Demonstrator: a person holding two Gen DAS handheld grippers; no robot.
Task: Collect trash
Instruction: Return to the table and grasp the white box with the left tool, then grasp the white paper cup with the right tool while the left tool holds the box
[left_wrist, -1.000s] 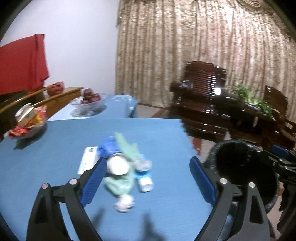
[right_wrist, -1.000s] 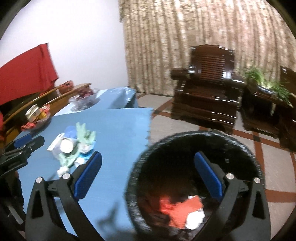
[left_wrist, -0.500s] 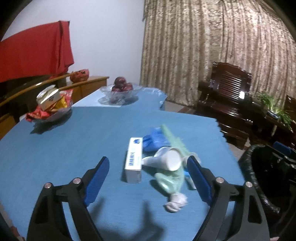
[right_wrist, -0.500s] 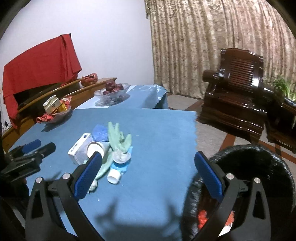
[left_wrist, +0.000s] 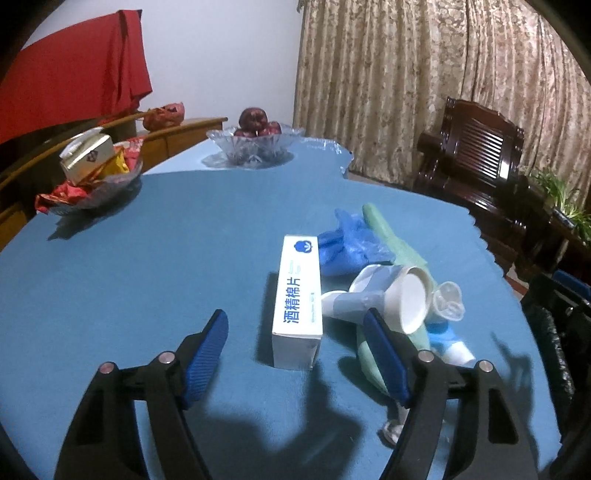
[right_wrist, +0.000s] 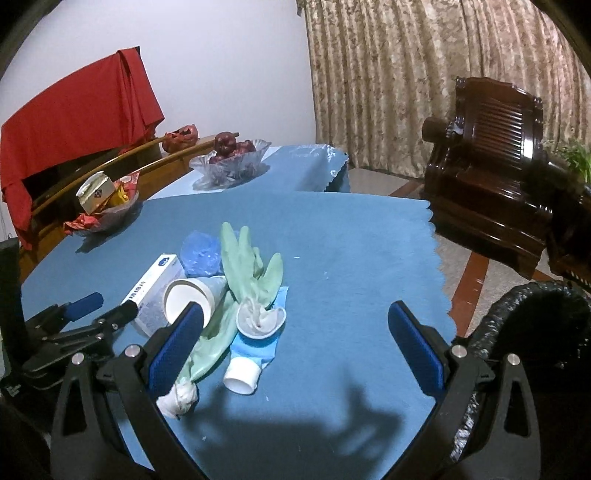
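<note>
Since swinging from bin: both tools now face the trash pile.
Left tool (left_wrist: 295, 354): wide open, empty, lined up on white box (left_wrist: 298, 295).
Right tool (right_wrist: 295, 341): wide open, empty, bin (right_wrist: 532, 332) beside it.

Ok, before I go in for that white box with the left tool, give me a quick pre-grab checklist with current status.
1. Left tool open: ok, jaws spread wide and holding nothing.
2. White box lined up: ok, it lies lengthwise between the jaws, near end toward the tool.
3. Box free of clutter: not ok, the paper cup lies against its right side and the blue bag touches its far end.
4. Right tool out of the way: ok, open and empty, over bare cloth right of the green glove.
5. Trash bin reachable: ok, its black rim sits off the table's right edge.
6. Room left in bin: cannot tell.
</note>
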